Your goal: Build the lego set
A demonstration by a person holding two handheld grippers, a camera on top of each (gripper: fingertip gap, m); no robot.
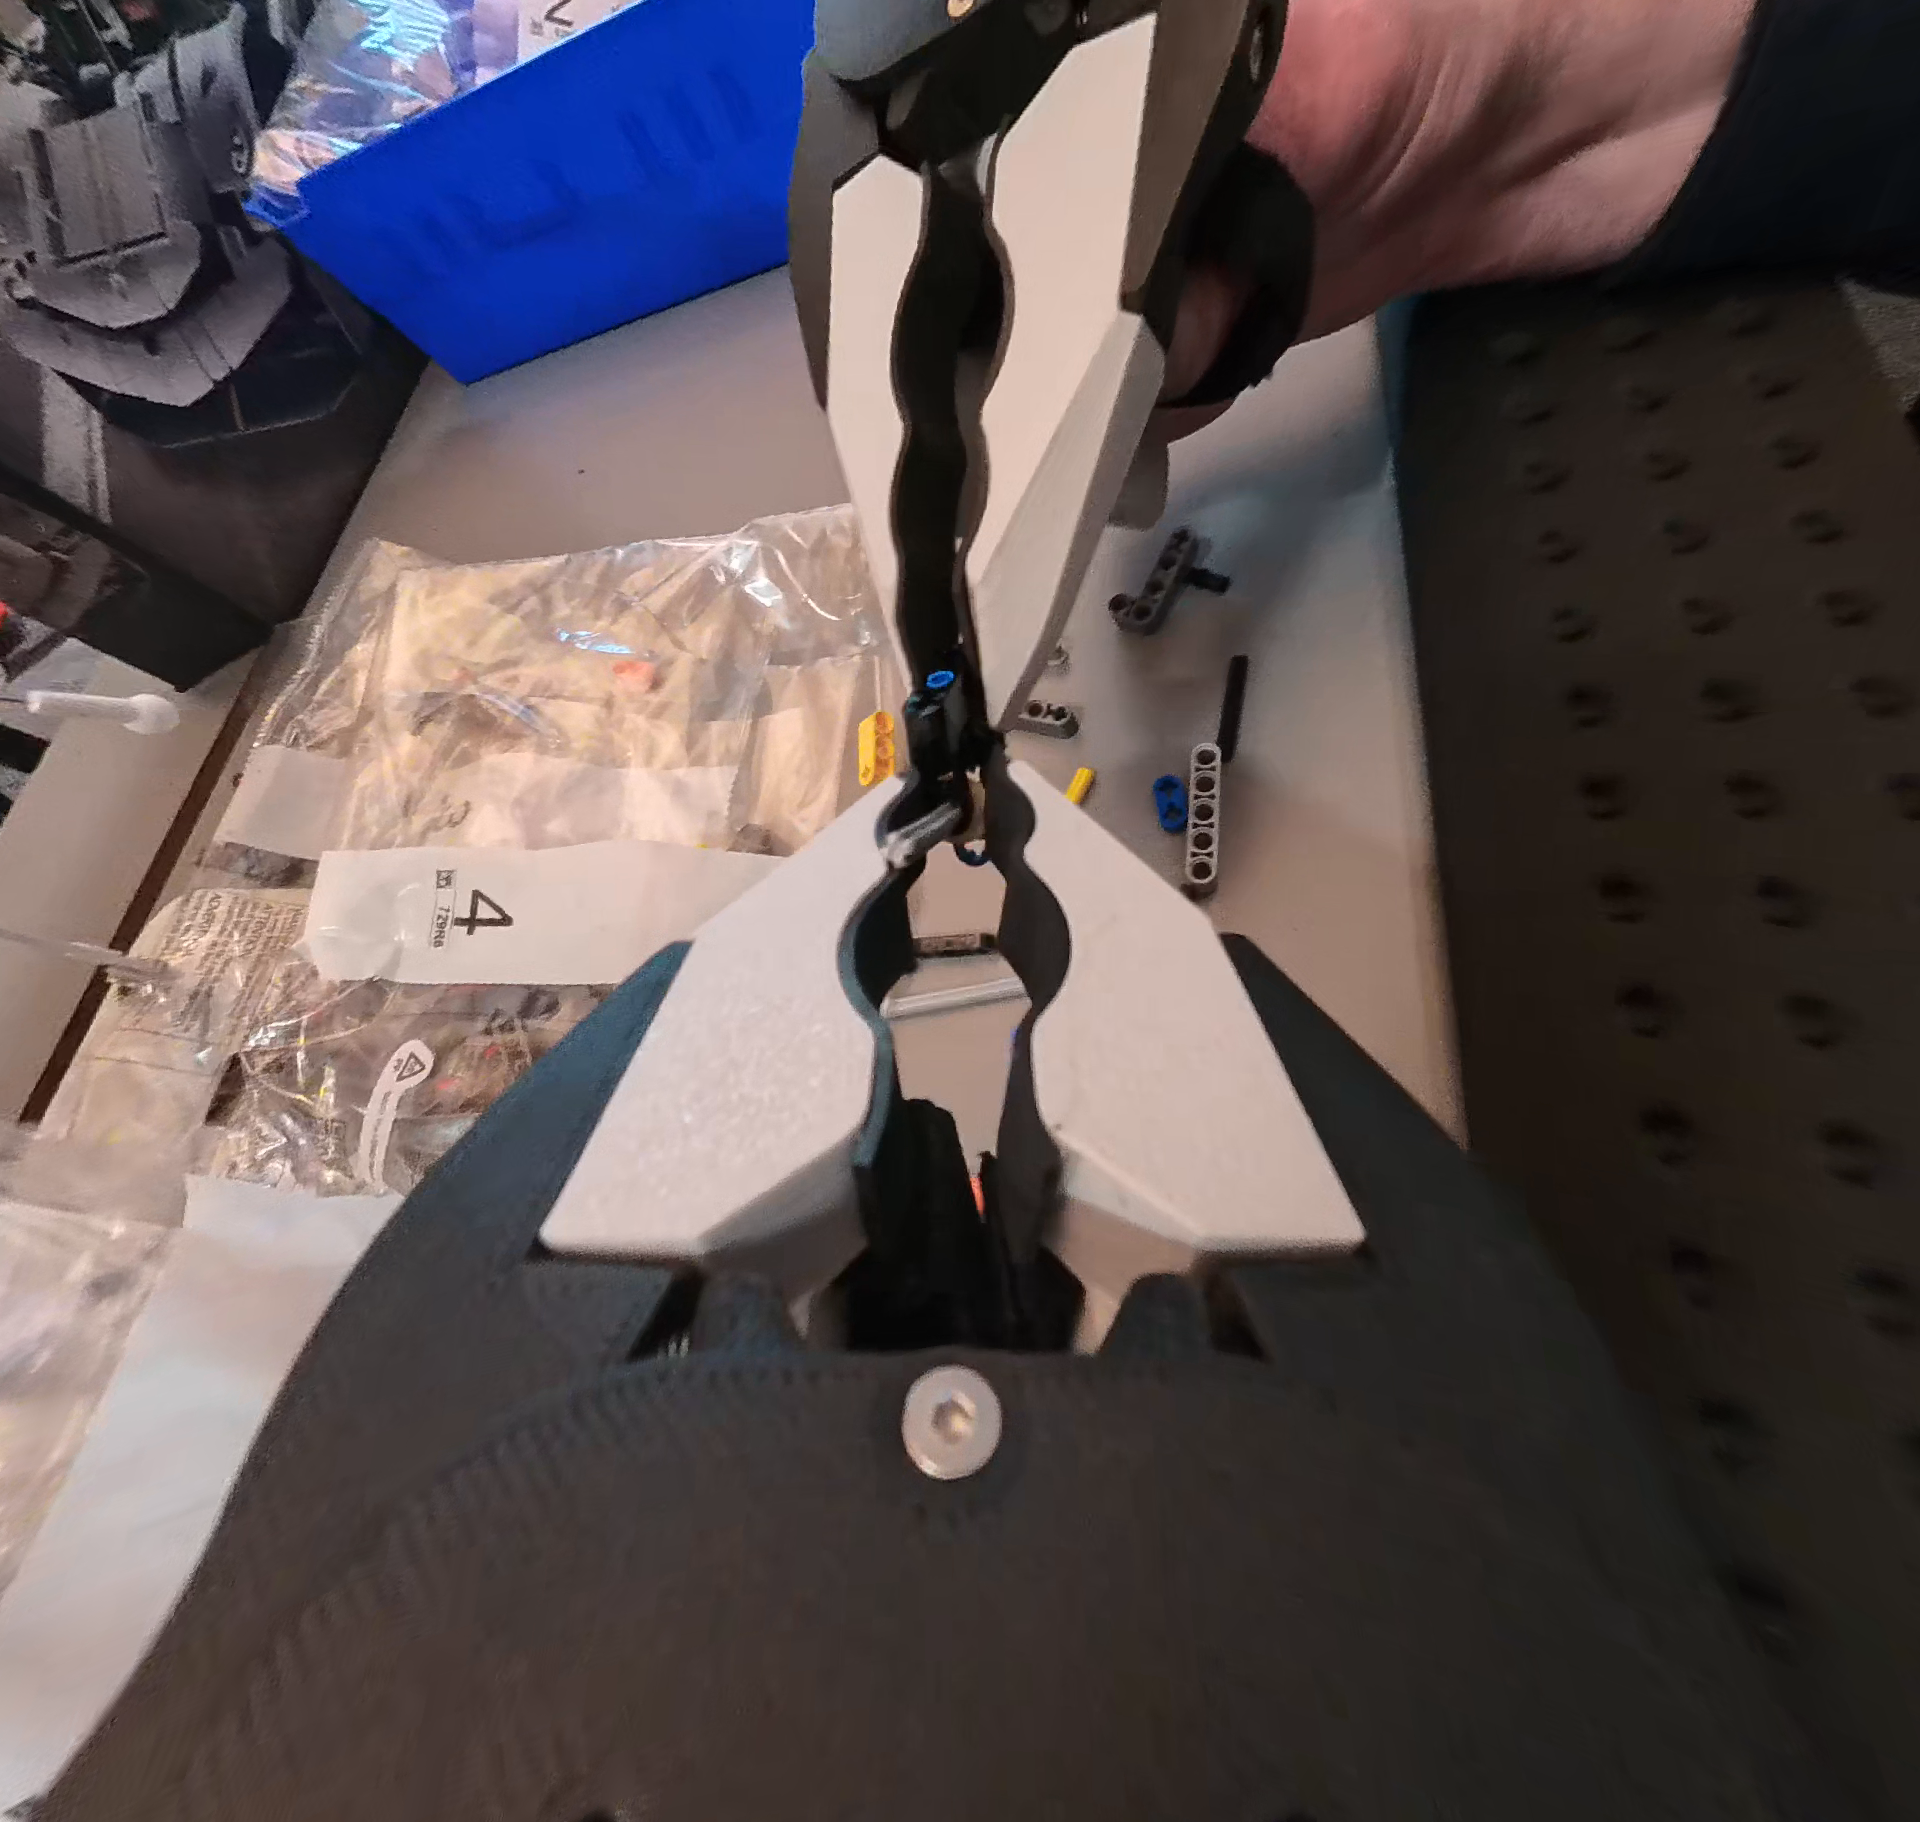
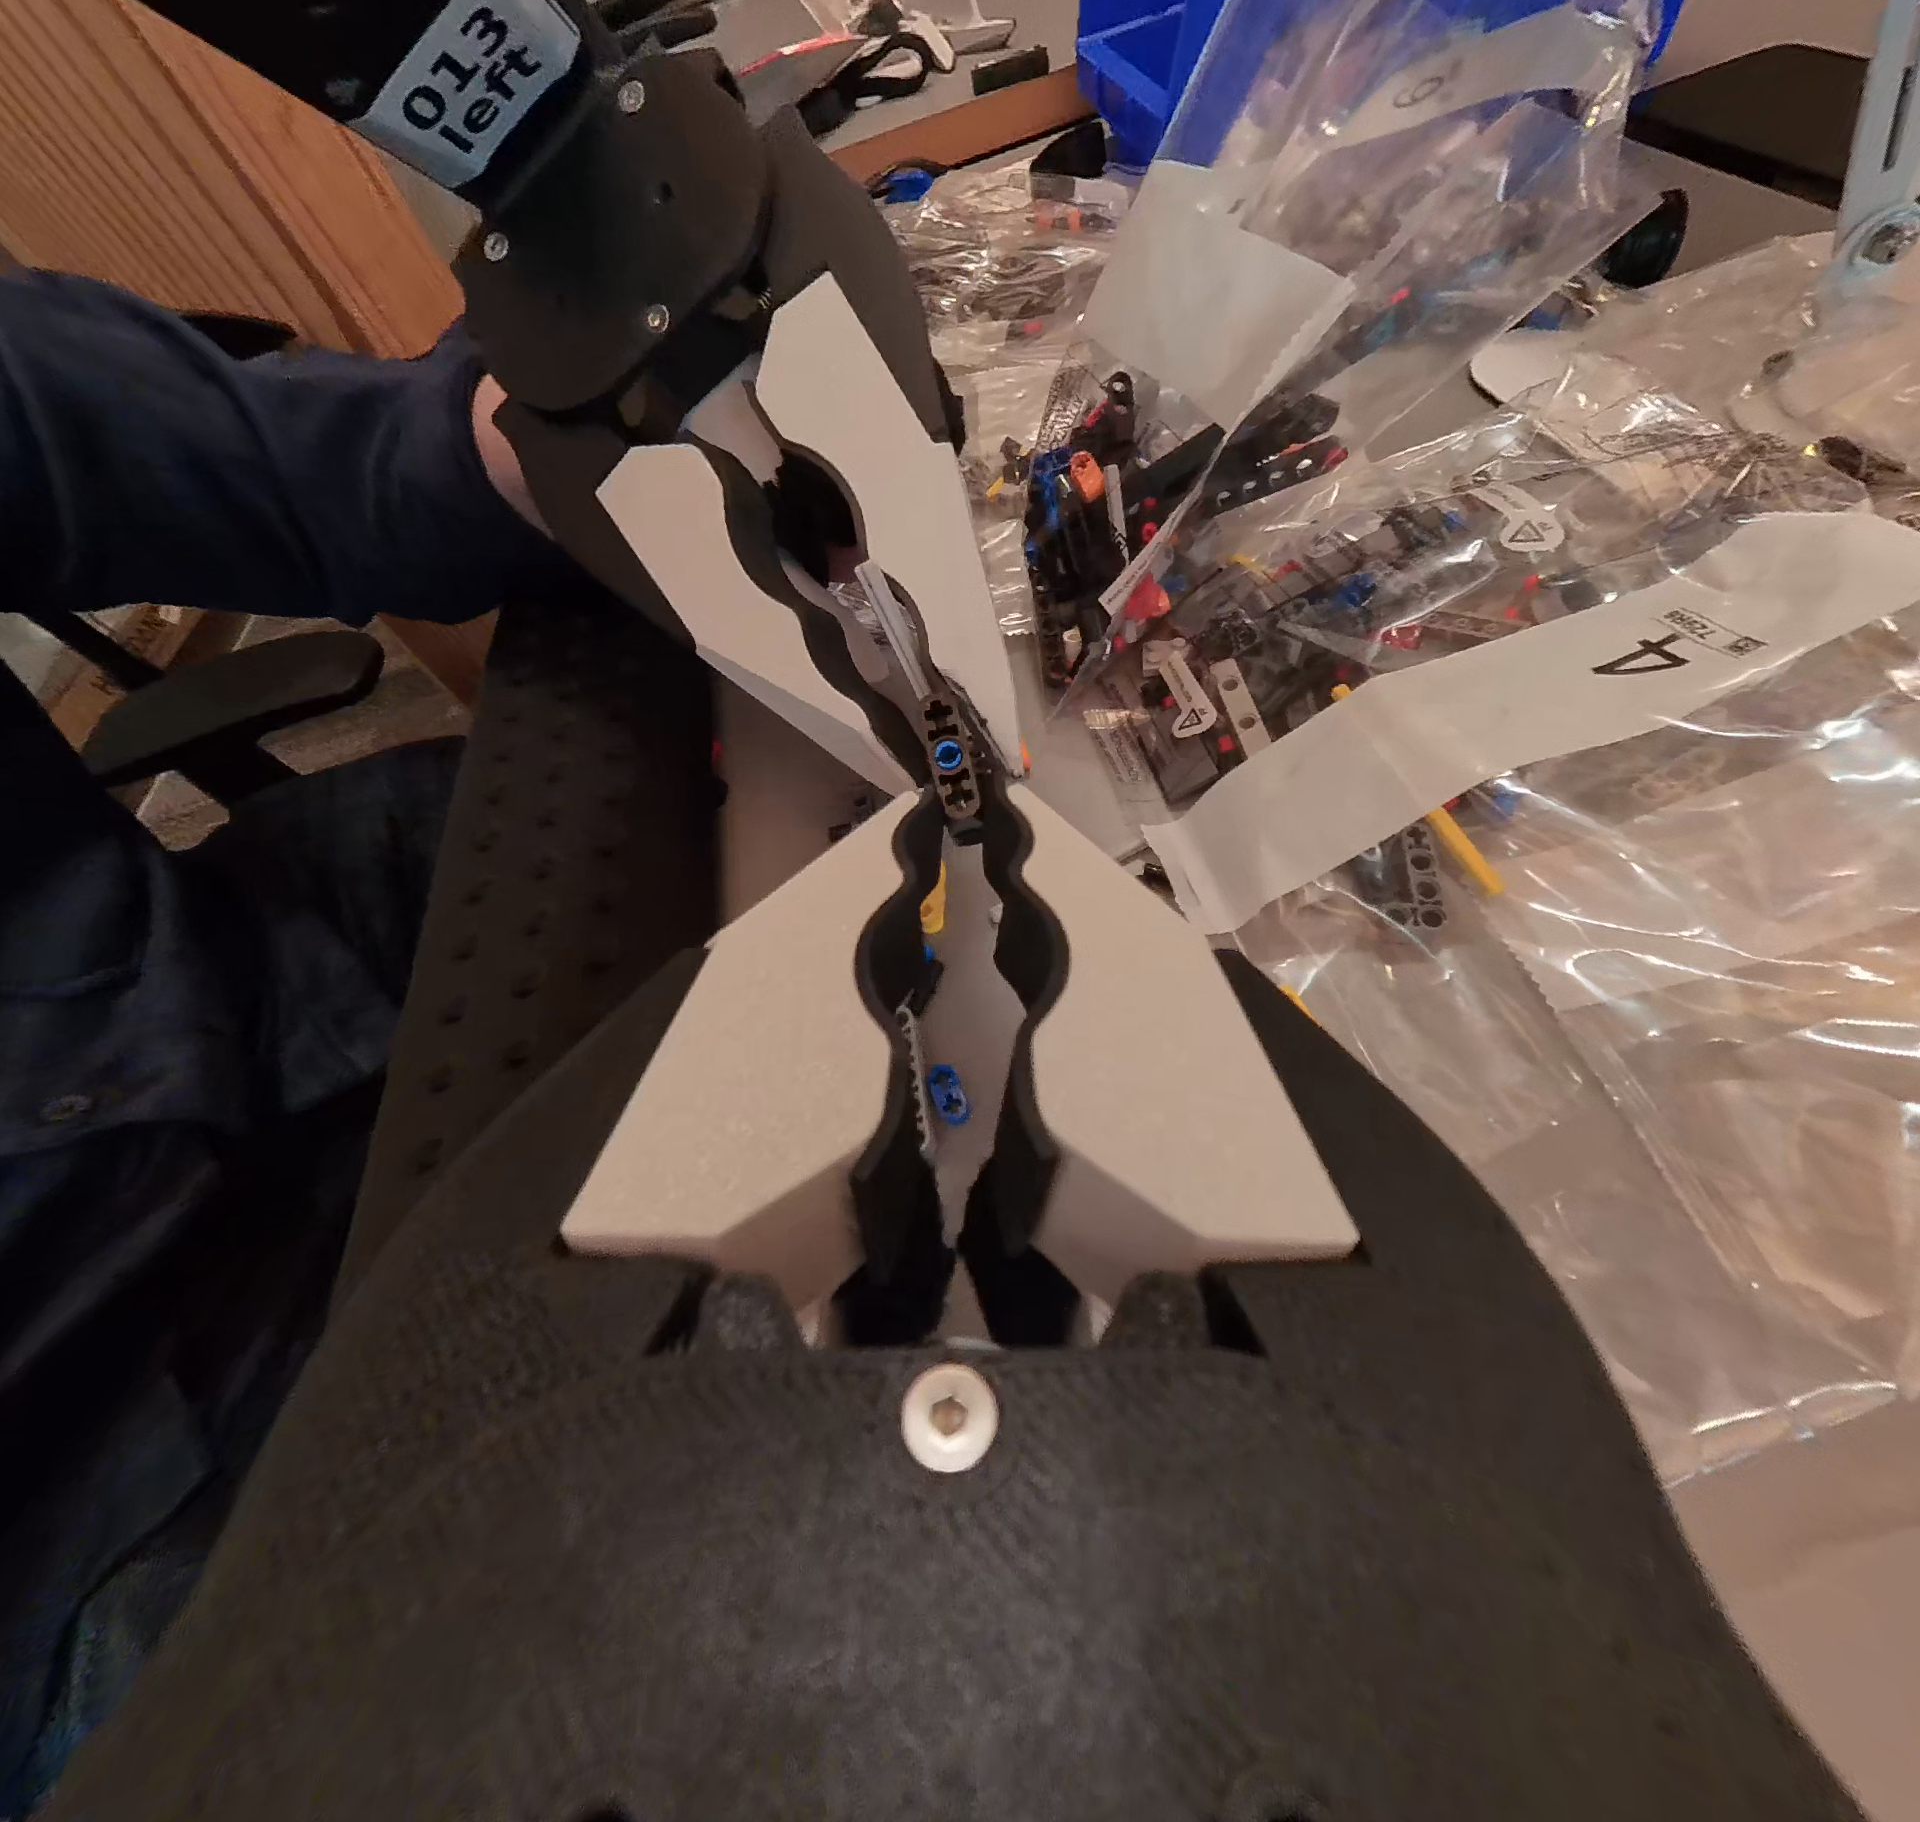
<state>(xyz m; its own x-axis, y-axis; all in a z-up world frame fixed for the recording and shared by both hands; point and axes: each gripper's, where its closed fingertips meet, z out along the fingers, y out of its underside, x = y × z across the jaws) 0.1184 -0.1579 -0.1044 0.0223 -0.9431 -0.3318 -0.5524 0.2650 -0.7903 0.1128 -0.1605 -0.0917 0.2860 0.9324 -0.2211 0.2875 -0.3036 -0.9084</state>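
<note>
Black, bumpy pads line two grey grippers, meeting tip to tip above the table [image 1: 644, 442]. The left gripper [image 1: 951, 816] and the right gripper [image 2: 961, 816] both pinch one small black lego piece [image 2: 951, 764] with a blue pin. Behind lie crinkly clear bags [image 1: 520, 733] and one blue plastic bin [image 1: 540, 183].

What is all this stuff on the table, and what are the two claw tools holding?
small black Lego beam with a blue pin: one, black, pinched between both grippers' tips.
clear plastic bags of Lego parts: several, transparent with white strips, on the table.
blue plastic bin: one seen clearly, far side of the table.
loose Lego pieces: several, grey, yellow, blue, black, on the grey table.
black perforated board: one, beside the table.
left gripper: grey and black, shut on the beam.
right gripper: same, shut on the beam.
</note>
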